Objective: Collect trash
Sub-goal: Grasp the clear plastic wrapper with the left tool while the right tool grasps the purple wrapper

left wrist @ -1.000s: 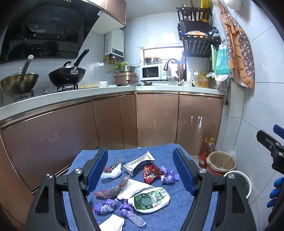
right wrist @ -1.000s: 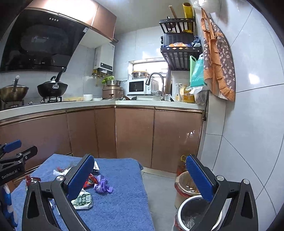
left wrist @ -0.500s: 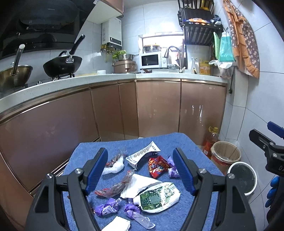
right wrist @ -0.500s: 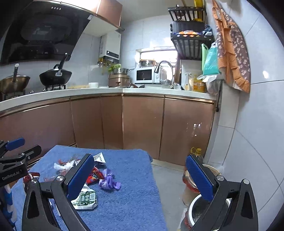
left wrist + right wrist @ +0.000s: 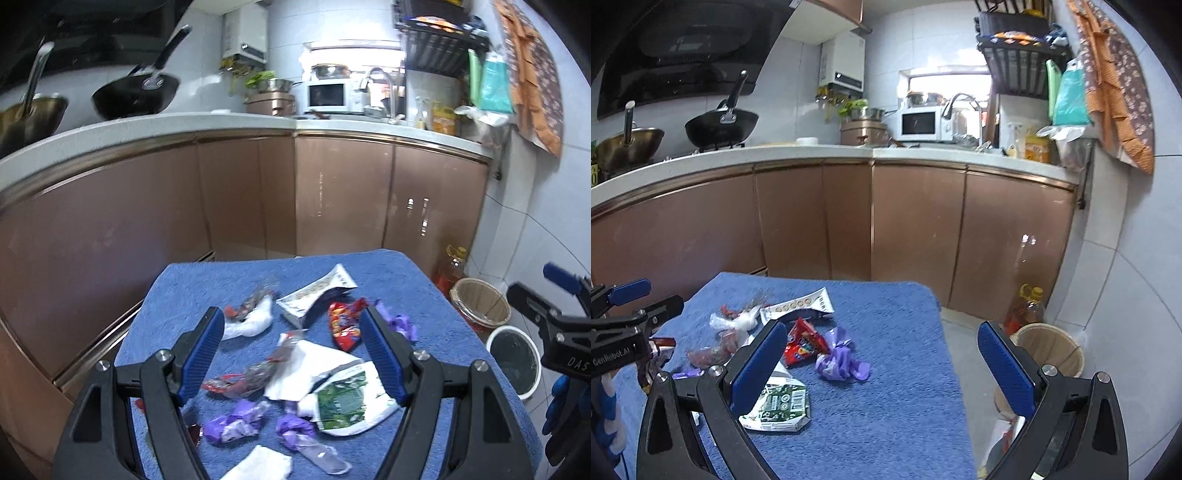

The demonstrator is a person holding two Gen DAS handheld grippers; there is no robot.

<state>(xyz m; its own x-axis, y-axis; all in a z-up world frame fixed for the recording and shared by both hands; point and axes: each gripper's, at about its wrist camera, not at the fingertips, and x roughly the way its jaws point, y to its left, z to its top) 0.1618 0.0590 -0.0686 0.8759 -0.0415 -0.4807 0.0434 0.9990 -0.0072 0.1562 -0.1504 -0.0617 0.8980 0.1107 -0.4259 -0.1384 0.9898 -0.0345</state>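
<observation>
Left wrist view shows the blue towel-covered table (image 5: 436,332) strewn with trash, the white-rimmed bin (image 5: 513,363) on the floor at its three o'clock. The left gripper (image 5: 291,350) hovers above the litter, jaws spread wide and empty; the right gripper (image 5: 882,363) too is wide and empty. I'd say collecting hasn't begun. Next: lower onto one piece, perhaps the red snack wrapper (image 5: 343,325) at twelve o'clock, and close.

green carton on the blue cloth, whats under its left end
The green carton overlaps the edge of a white wrapper, both on the blue cloth. Anything else beneath it is hidden.
</observation>
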